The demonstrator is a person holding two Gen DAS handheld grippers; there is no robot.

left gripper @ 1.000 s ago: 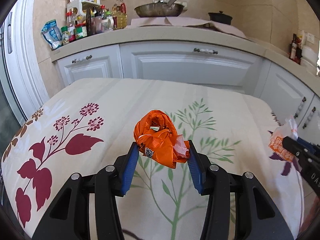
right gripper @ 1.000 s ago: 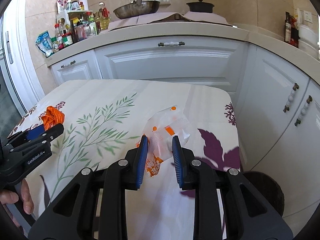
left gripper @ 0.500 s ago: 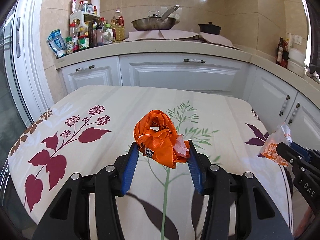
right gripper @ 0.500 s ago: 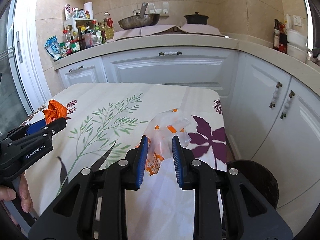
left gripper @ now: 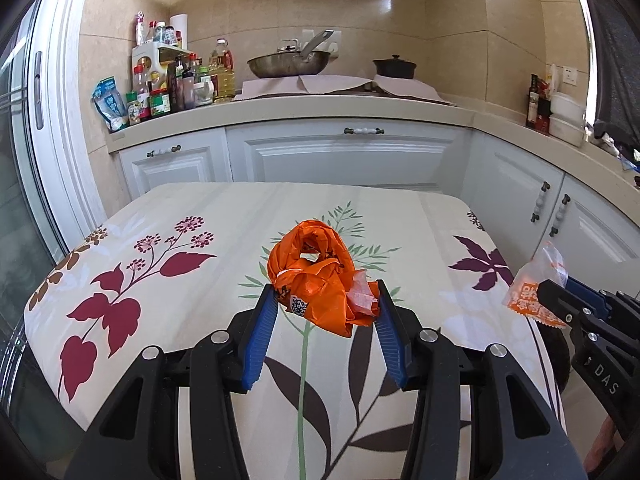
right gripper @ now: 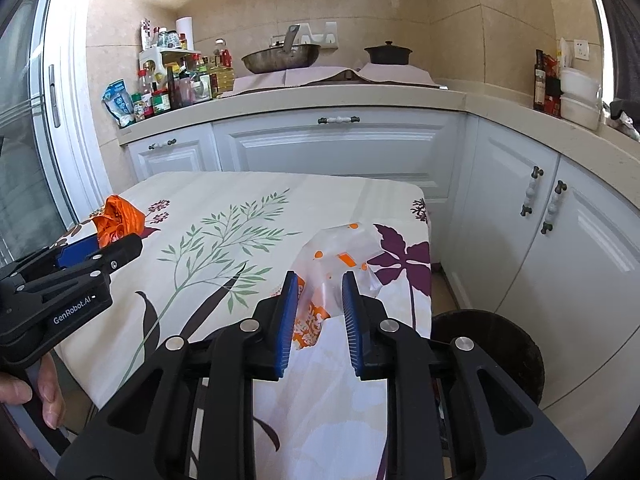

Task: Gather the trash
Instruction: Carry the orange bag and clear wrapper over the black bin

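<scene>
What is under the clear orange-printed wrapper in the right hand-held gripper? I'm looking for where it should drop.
Under the wrapper, pinched in the right hand-held gripper, lies the floral tablecloth. A dark round bin sits off its right, partly hidden; its inside can't be seen.

Home kitchen

White cabinets (left gripper: pixel 340 156) under a beige worktop (left gripper: pixel 320 110), a wok (left gripper: pixel 286 65), a black pot (left gripper: pixel 394 68), condiment bottles (left gripper: pixel 180 84), tiled walls.
</scene>
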